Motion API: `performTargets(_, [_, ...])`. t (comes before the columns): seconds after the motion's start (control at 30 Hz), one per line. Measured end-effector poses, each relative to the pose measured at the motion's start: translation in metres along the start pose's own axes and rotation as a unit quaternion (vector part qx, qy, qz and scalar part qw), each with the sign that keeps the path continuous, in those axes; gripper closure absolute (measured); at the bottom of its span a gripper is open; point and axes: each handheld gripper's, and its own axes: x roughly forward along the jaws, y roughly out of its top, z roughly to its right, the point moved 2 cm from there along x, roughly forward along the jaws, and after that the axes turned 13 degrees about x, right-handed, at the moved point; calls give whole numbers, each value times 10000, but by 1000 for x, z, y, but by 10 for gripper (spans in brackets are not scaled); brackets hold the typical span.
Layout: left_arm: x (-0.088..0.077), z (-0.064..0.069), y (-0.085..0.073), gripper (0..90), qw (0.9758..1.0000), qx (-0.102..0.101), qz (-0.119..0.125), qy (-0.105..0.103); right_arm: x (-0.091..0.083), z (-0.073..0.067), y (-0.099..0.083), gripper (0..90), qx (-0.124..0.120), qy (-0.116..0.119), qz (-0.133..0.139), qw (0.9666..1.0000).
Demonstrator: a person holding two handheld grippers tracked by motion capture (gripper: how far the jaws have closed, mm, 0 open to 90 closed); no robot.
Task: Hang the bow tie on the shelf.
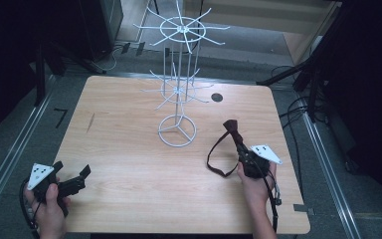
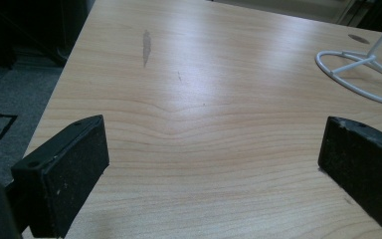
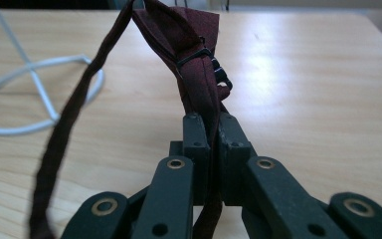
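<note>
A dark red bow tie [image 1: 230,129] with a looped strap [image 1: 215,154] rises from my right gripper [image 1: 242,154], which is shut on it at the table's right side. In the right gripper view the jaws pinch the bow tie [image 3: 191,45] near its black clasp [image 3: 218,74], and the strap [image 3: 64,134] hangs down to the left. My left gripper [image 1: 74,180] is open at the table's near left corner, held low over bare wood. Its two black fingers [image 2: 62,172] stand wide apart with nothing between them.
A white wire display stand [image 1: 179,84] with two tiers of hooks rises from a ring base [image 1: 177,131] at the table's middle back. A dark round hole [image 1: 217,97] sits behind it. The wooden table [image 1: 129,164] has dark floor and rails around it.
</note>
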Motion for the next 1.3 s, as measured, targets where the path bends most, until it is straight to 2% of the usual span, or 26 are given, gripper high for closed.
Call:
performTargets(0.43, [0, -1, 0, 1, 10000, -37, -10, -2, -6, -38, 21, 858, -175, 389, 422, 9982])
performTargets(0.67, [0, -1, 0, 0, 10000, -46, -19, -11, -7, -53, 36, 858, -134, 544, 613, 9965])
performTargets(0.93, [0, -1, 0, 0, 10000, -53, -7, -8, -7, -62, 51, 857, -119, 589, 747, 9954])
performTargets(1.3, [0, -1, 0, 1, 10000, -48, -14, -14, -3, -82, 71, 857, -150, 645, 842, 9942])
